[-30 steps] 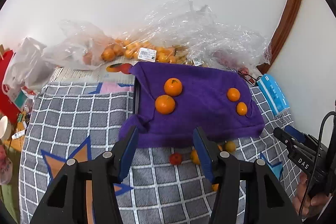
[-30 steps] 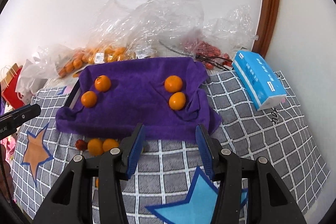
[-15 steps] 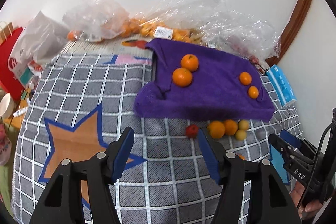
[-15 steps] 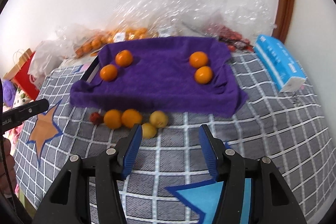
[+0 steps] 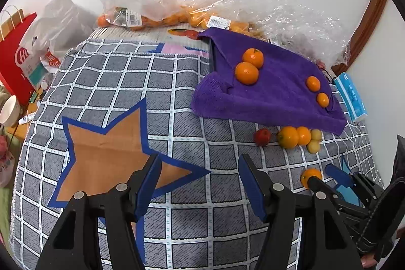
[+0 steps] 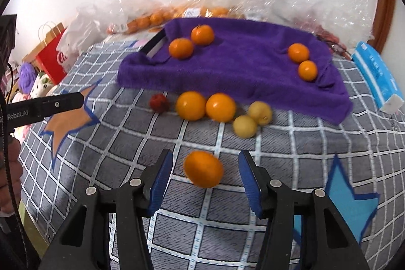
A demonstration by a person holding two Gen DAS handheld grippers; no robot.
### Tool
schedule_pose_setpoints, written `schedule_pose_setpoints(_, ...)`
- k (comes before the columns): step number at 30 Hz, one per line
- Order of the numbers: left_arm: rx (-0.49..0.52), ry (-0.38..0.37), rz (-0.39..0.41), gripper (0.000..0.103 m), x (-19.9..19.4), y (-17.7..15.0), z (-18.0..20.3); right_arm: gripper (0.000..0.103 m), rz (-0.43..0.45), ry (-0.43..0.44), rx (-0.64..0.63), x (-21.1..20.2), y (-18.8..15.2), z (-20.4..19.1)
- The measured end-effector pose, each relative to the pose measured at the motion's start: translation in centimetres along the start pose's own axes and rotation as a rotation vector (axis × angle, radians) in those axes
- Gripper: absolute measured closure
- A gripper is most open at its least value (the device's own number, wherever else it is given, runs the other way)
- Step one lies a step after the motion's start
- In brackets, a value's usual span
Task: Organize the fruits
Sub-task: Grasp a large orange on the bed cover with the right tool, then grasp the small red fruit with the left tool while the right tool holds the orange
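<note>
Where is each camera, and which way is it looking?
Left wrist: sits on the left gripper, looking across the checked blanket toward the purple towel; its own open fingers and the right gripper show at the lower right.
Right wrist: sits on the right gripper, looking down at a lone orange between its open fingers; the left gripper pokes in at the left.
Shared: towel, its four oranges, and the loose fruit.

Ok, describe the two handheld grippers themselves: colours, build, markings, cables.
Both the left gripper and the right gripper are black plastic clamp frames with silver rivets, and their two fingers are lined with ribbed blue pads. White lettering reading "Robot.AI" marks the left gripper's side in the right wrist view. Black cables run alongside each. Bare hands hold them; no sleeves are visible.
</note>
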State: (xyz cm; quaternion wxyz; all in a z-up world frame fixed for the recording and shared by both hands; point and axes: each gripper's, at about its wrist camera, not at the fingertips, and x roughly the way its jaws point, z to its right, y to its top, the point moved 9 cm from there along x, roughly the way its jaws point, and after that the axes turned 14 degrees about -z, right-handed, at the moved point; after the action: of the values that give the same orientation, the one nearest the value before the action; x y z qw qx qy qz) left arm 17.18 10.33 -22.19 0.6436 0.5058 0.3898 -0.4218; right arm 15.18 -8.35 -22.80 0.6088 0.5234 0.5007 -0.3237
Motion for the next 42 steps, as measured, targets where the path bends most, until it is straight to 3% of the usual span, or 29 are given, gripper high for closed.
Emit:
schedule_pose_setpoints(3, -0.001, -0.001, -0.007, 0.042, 0.3, -0.1, 0.0, 0.055, -0.026, -0.013, -0.019, 0.8, -0.2, -0.2)
schedule_pose_setpoints(6, 0.008, -0.004, -0.012, 0.042, 0.5, -0.1, 0.3, 0.067, -0.051, -0.01, -0.021, 1.7, -0.5, -0.1)
schedule_pose_setpoints(13, 0.054, -0.009, -0.02, 0.042, 1.2, 0.2, 2.6, 0.067, -0.004, -0.004, 0.006, 0.3, -0.5, 1.4)
schedule_pose_setpoints(27, 0.104, -0.027, -0.057, 0.042, 3.4, 1.1, 6.8, 0.067, 0.046, -0.073, 0.184, -1.9, -0.2, 9.4)
schedule_pose_setpoints(42, 0.108, -0.047, -0.11, 0.044, 6.2, 2.7, 8.0, 0.067, 0.03, -0.093, 0.208, -0.8, 1.2, 11.5)
